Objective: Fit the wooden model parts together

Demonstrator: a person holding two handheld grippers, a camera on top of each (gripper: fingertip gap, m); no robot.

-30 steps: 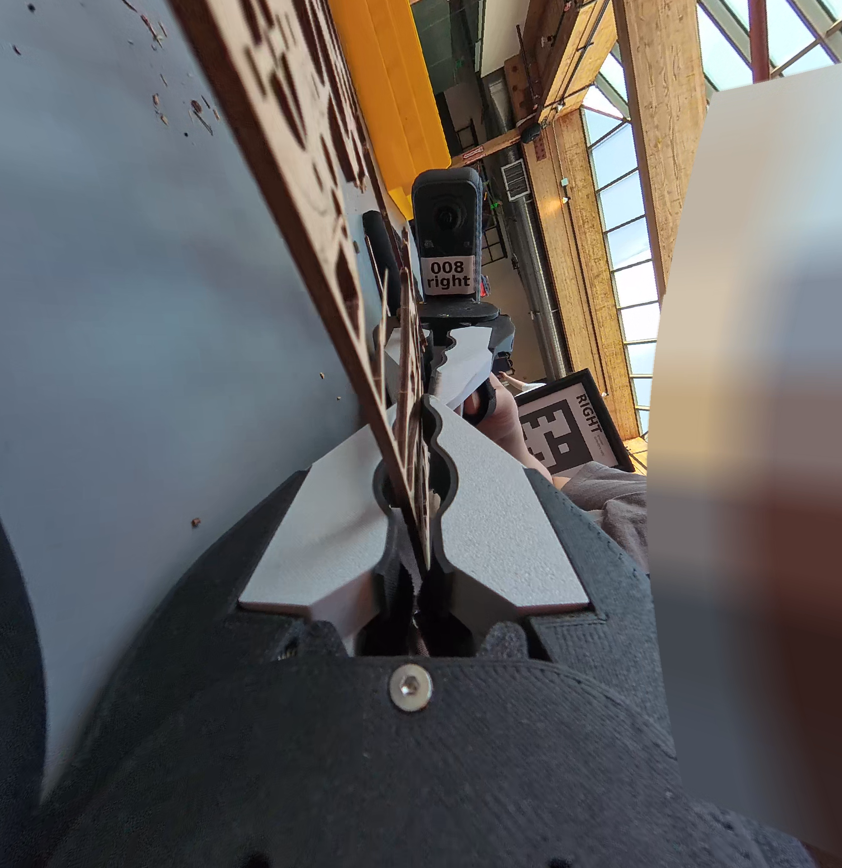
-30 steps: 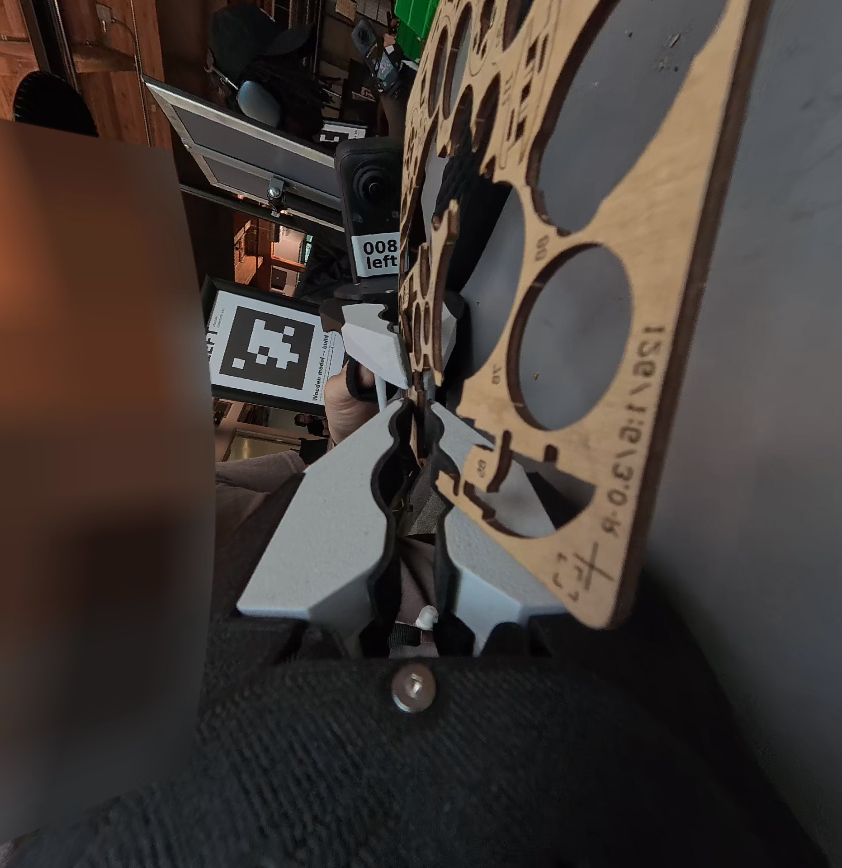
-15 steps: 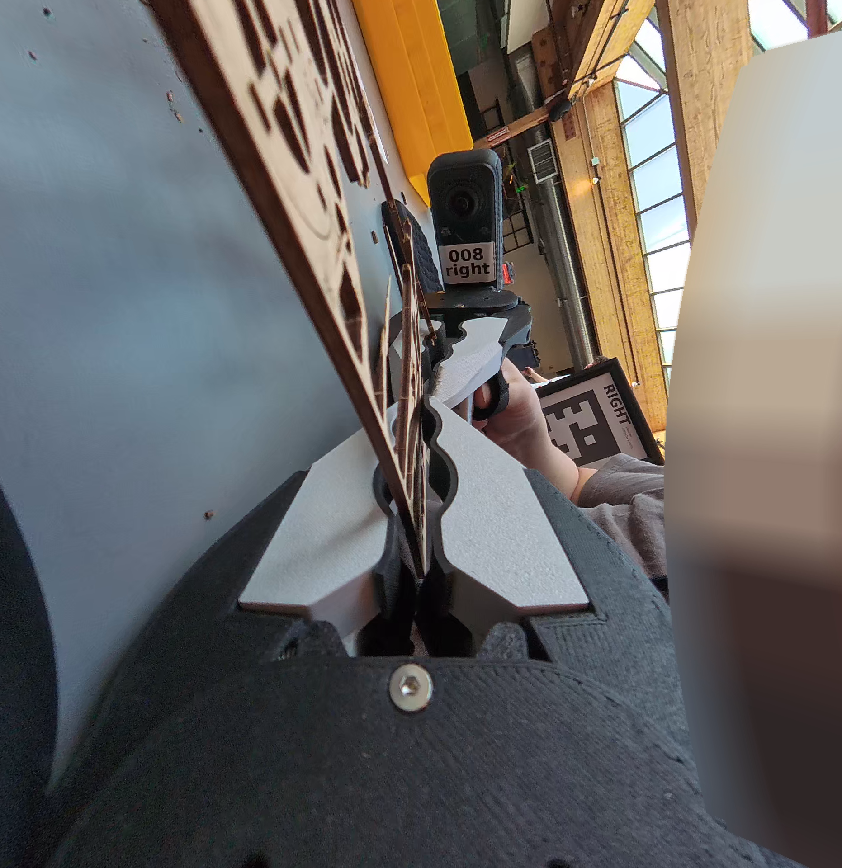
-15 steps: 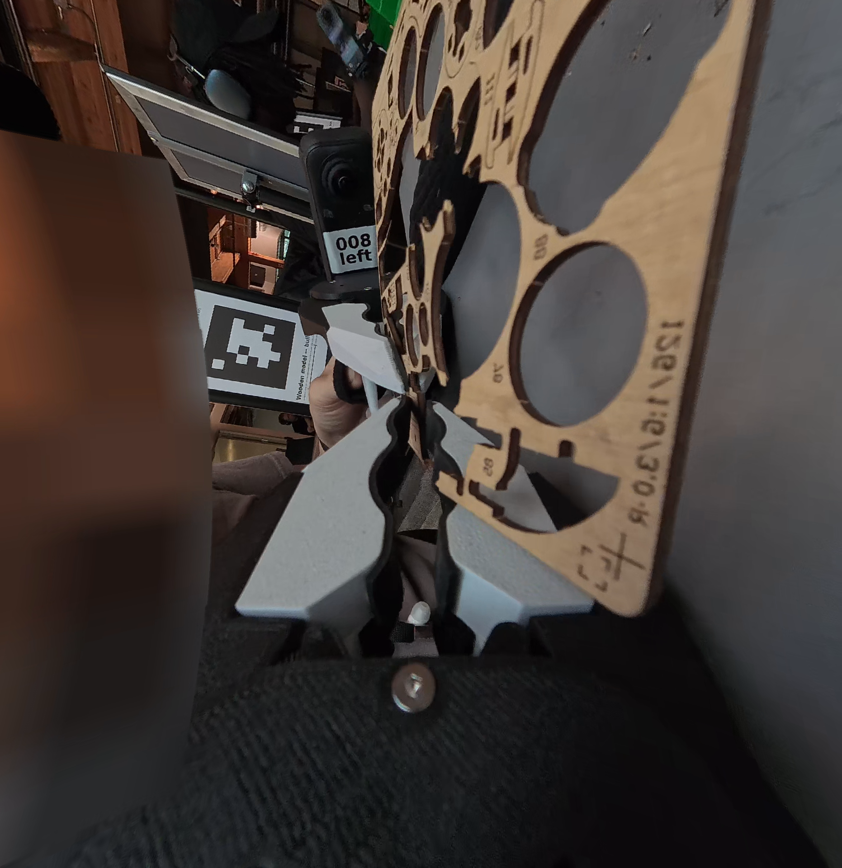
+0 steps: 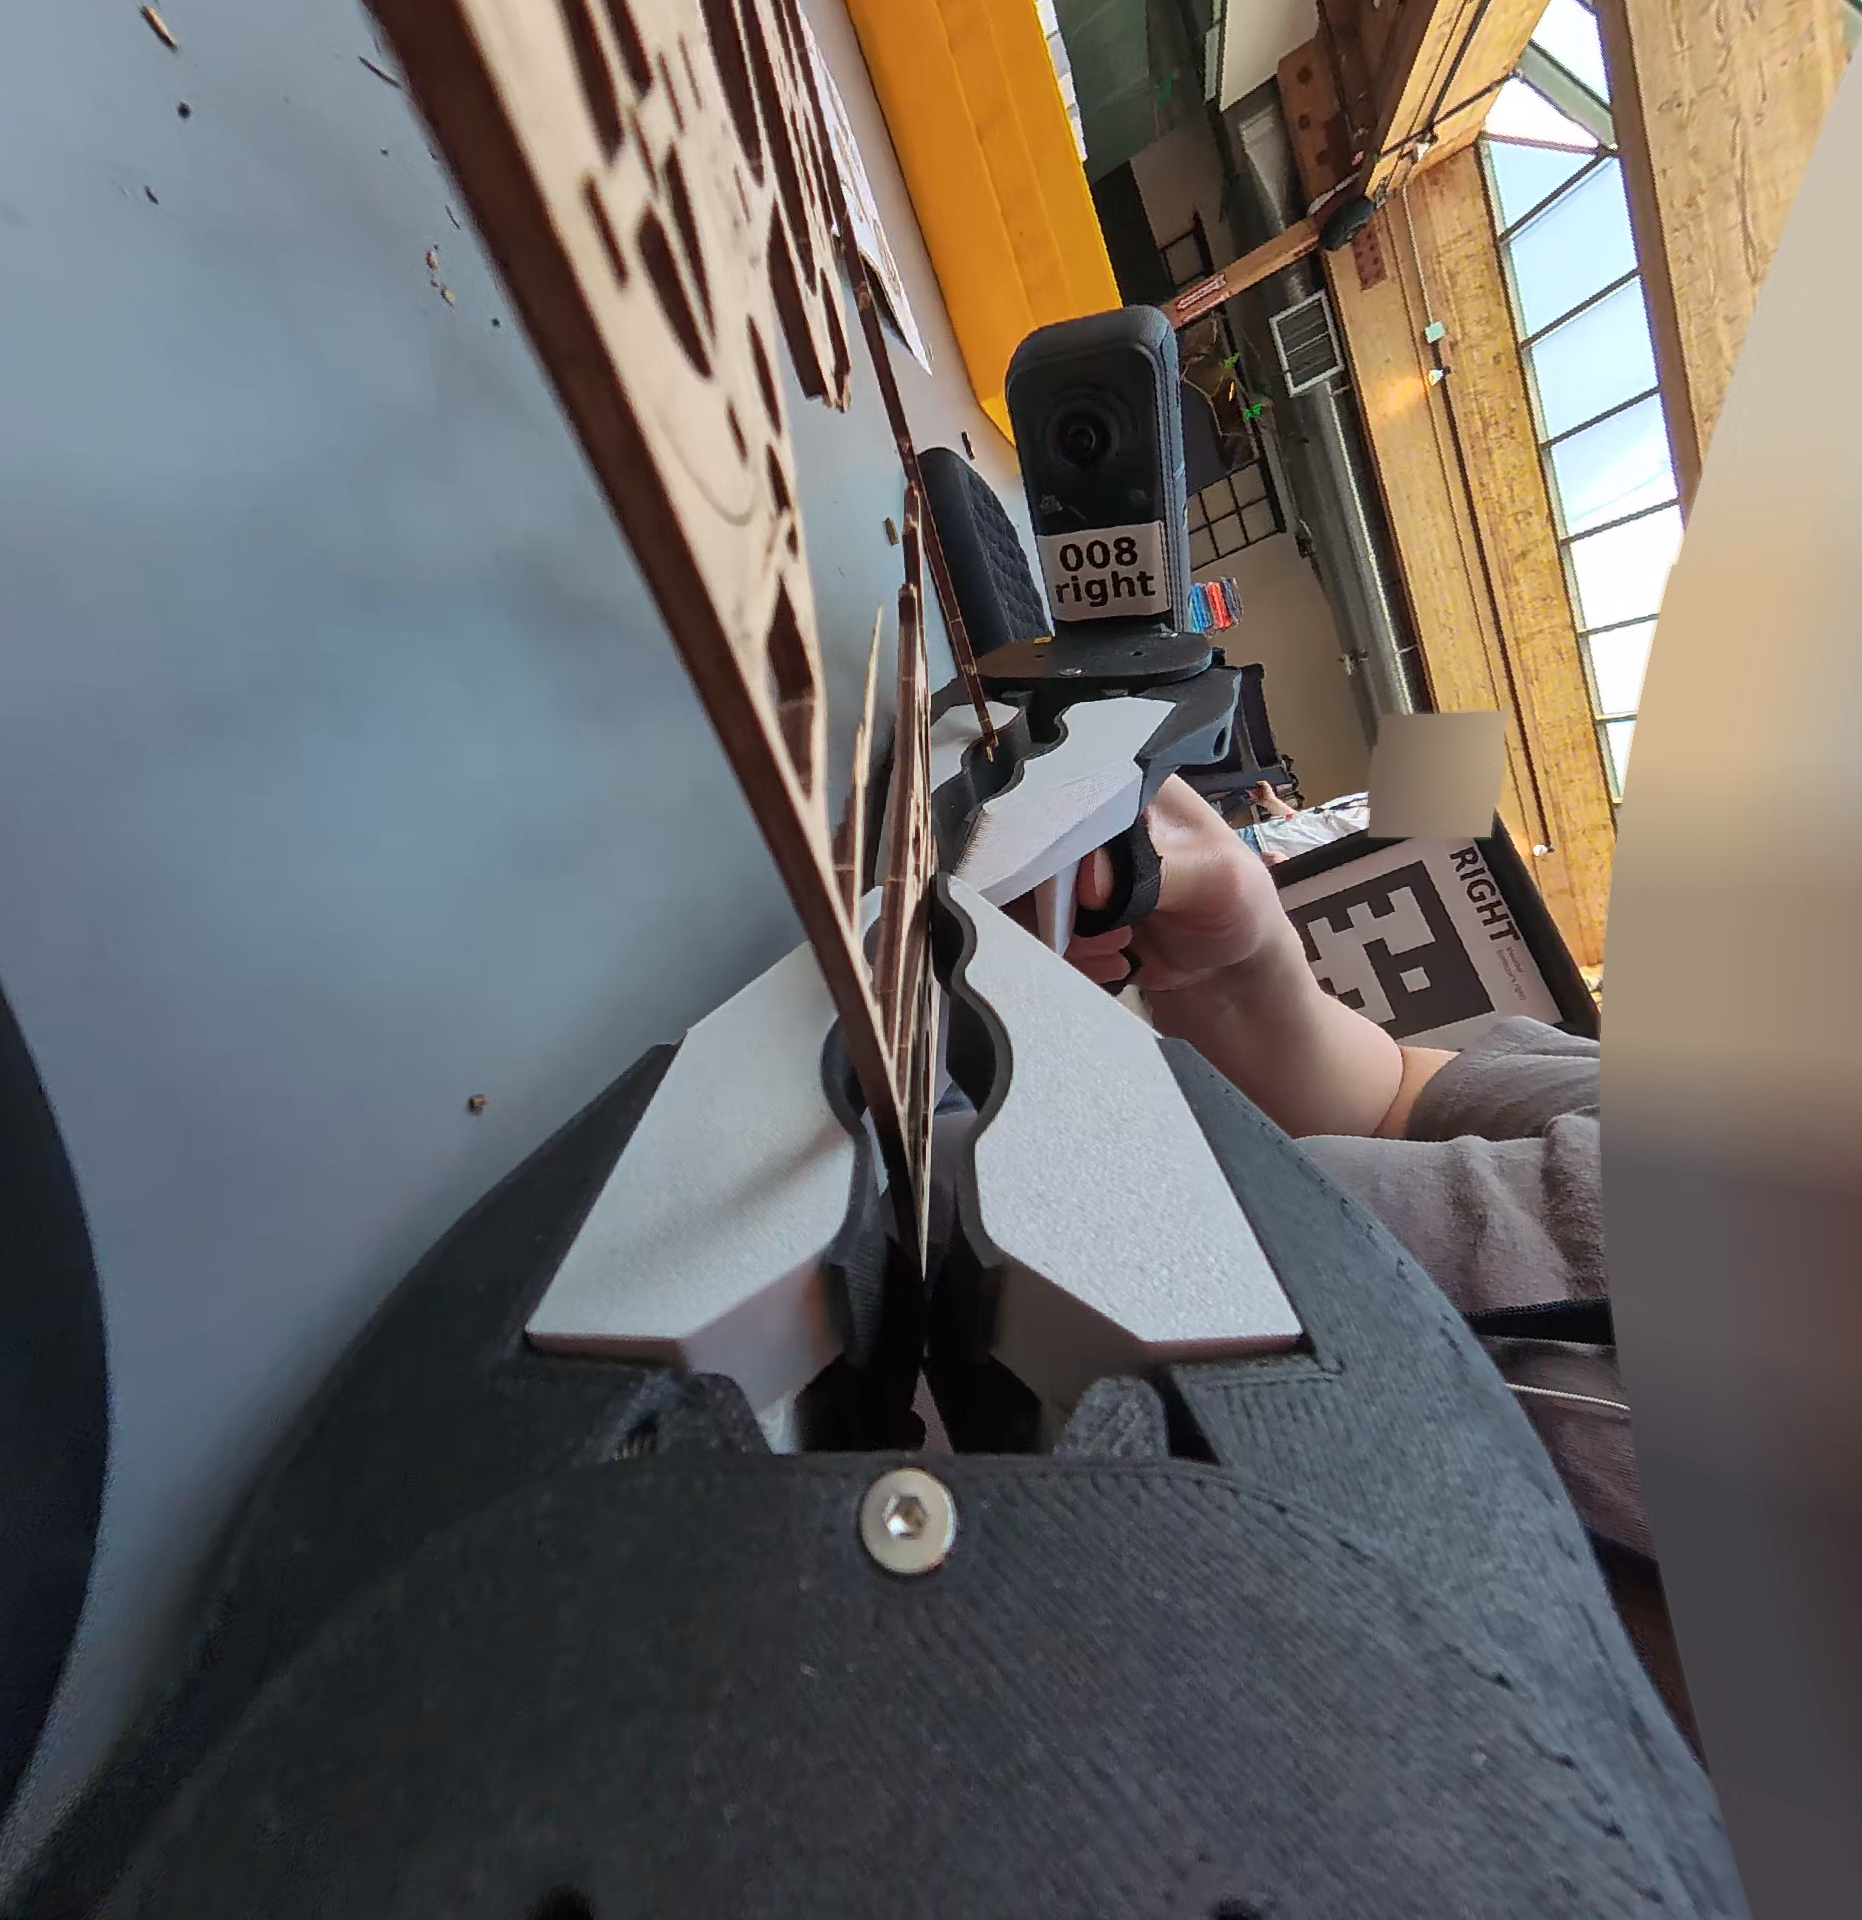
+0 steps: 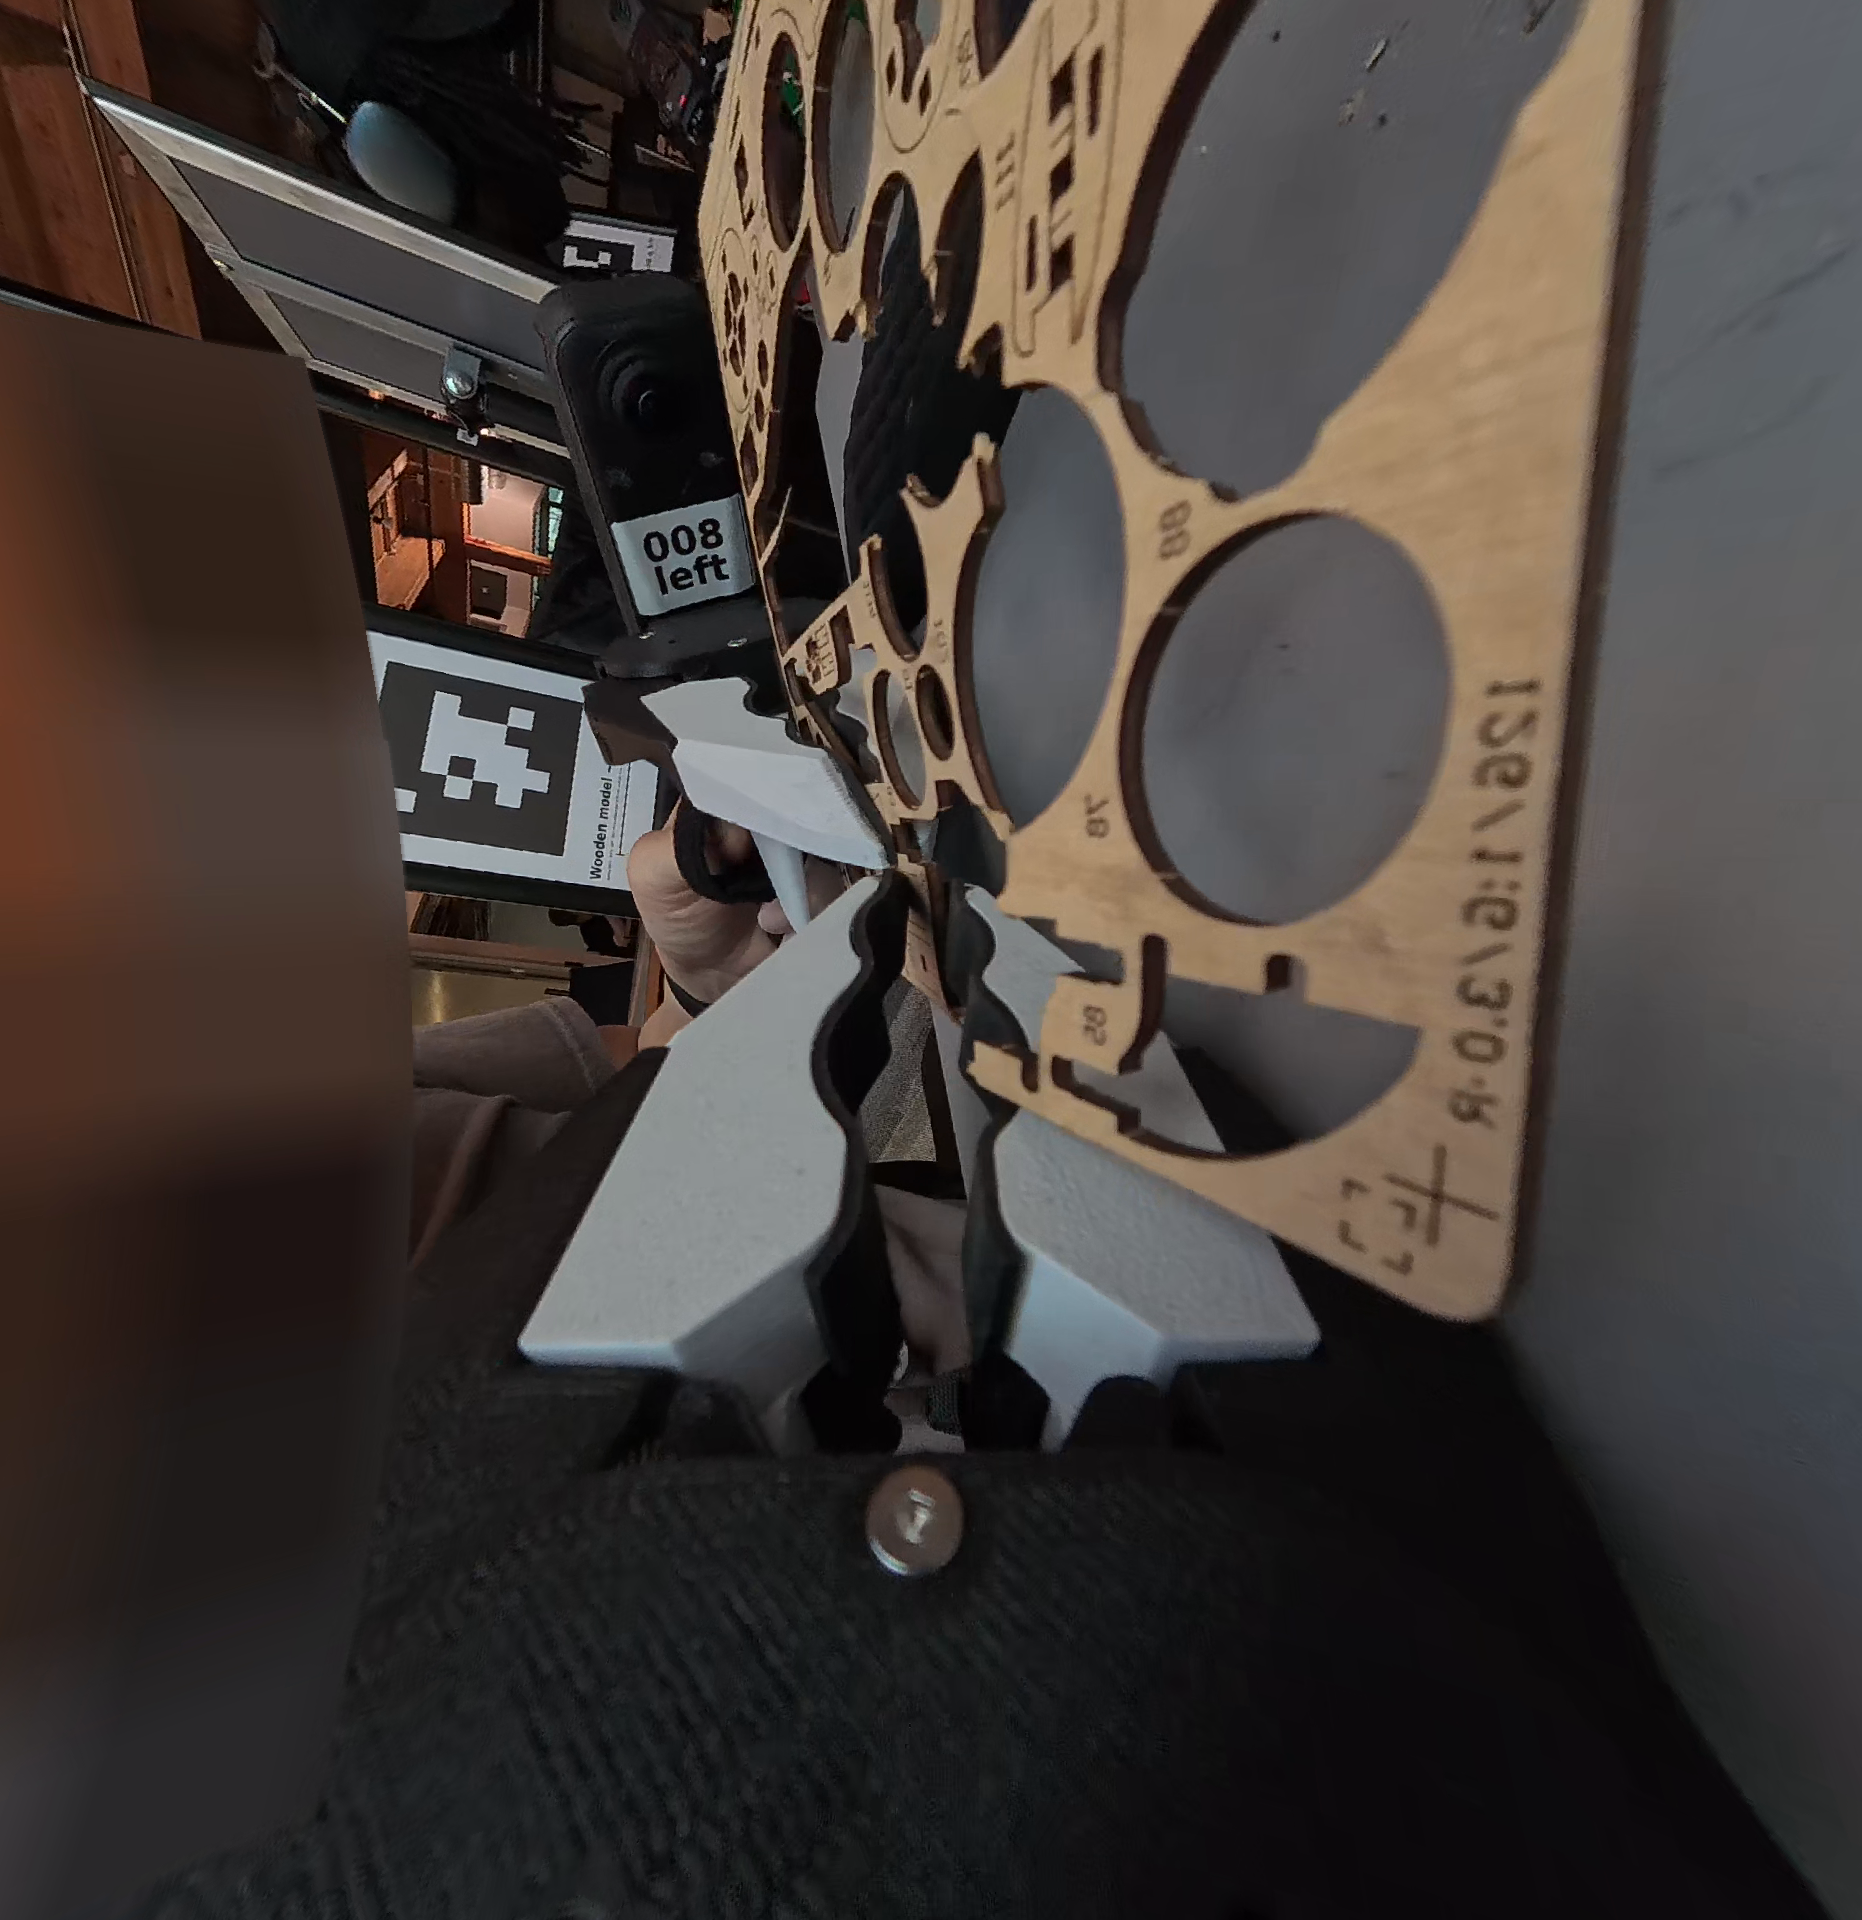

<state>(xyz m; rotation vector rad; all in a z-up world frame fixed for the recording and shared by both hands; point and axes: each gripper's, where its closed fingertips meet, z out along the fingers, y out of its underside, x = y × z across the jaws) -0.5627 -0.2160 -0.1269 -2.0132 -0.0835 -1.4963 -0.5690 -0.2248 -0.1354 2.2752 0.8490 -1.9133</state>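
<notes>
One wooden sheet (image 6: 1322, 644), two claws (image 5: 932, 1049) gripping parts

Left tongs (image 5: 922, 1039) pinched shut; right tongs (image 6: 922, 935) apparently closed too (tips facing, near touching).

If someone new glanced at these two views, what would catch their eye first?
Probably the laser-cut wooden sheet, full of round holes, slanting across the right wrist view beside the grey table. Next, the left tool clamped on thin wooden parts, facing the right tool close by.
</notes>
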